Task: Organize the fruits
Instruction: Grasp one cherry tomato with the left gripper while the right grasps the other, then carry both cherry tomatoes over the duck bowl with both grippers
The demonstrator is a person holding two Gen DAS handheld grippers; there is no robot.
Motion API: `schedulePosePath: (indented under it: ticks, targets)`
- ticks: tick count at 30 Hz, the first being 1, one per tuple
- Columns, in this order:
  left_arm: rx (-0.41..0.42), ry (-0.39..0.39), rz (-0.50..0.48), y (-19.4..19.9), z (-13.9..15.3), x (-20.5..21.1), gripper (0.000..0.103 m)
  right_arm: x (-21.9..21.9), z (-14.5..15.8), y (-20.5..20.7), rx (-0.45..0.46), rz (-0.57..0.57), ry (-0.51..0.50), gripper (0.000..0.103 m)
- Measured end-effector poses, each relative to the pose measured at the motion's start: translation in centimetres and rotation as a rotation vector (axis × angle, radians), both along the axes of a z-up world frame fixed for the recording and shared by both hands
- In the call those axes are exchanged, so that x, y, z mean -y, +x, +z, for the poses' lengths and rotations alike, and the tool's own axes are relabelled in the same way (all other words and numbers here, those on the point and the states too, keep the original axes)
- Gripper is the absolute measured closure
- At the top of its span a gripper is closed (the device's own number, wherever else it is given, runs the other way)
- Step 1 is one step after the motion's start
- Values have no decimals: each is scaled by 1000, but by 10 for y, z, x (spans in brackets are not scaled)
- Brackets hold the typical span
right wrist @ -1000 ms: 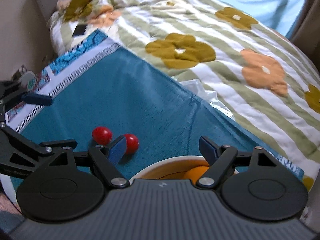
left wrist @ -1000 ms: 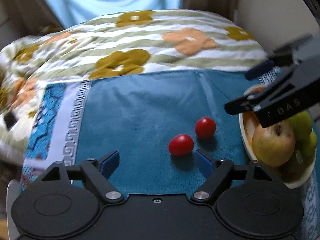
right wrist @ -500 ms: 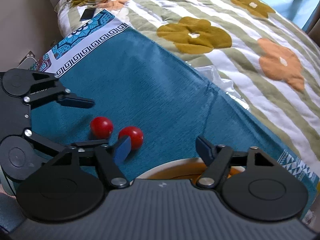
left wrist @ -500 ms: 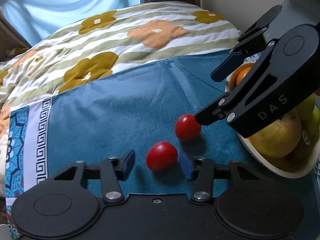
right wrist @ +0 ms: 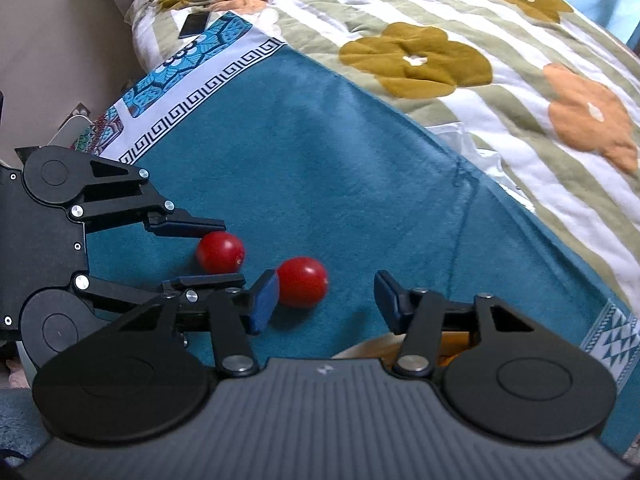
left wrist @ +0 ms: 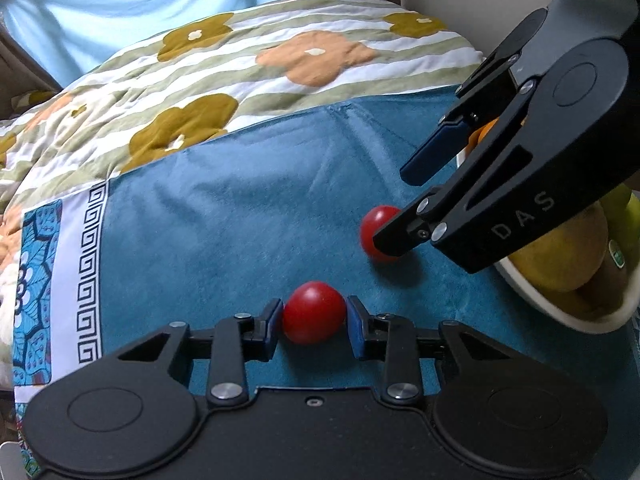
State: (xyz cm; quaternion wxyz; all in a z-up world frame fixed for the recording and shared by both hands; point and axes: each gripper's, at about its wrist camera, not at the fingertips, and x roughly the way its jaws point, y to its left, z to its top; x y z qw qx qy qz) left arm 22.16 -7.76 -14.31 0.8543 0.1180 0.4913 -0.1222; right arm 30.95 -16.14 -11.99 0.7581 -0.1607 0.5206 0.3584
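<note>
Two red cherry tomatoes lie on a teal cloth (left wrist: 224, 216). My left gripper (left wrist: 314, 322) is shut on the near tomato (left wrist: 314, 312), its blue pads touching both sides; this also shows in the right wrist view (right wrist: 219, 251). The second tomato (left wrist: 376, 228) lies just beyond, partly behind my right gripper's lower finger. In the right wrist view, my right gripper (right wrist: 326, 300) is open and this second tomato (right wrist: 302, 282) sits beside its left pad. A white bowl (left wrist: 560, 312) of fruit with a yellow-green apple (left wrist: 560, 252) stands at the right.
A floral striped quilt (left wrist: 280, 72) covers the bed behind the cloth. The cloth has a white patterned border (left wrist: 80, 260) at the left. A dark phone (right wrist: 194, 24) lies on the quilt at the far corner. A wall (right wrist: 60, 40) is close by.
My left gripper moved forward and closed on the near tomato. My right gripper came lower and closer to the second tomato, staying open.
</note>
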Motion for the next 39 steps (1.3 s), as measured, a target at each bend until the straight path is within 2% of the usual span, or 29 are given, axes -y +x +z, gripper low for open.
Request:
schedulePosePath:
  ticks: [8, 15, 17, 19, 21, 30, 39]
  targets:
    - [12, 23, -6, -8, -1, -2, 66, -12, -7, -3, -16, 17, -1, 44]
    - [32, 51, -26, -12, -2, 2, 66, -17, -12, -5, -28, -12, -14, 49]
    - [35, 56, -28, -12, -2, 2, 66, -18, -13, -7, -24, -13, -19, 50]
    - [37, 61, -27, -13, -2, 3, 66, -18, -12, -8, -14, -11, -24, 55]
    - [46, 60, -28, -15, 0, 3, 66, -17, -9, -10, -11, -15, -14, 55]
    - [115, 38, -15, -34, 33, 9, 66, 3, 19, -30, 31, -74, 41, 56]
    - [194, 5, -40, -60, 75, 32, 66, 54, 57, -69, 93, -199, 92, 56]
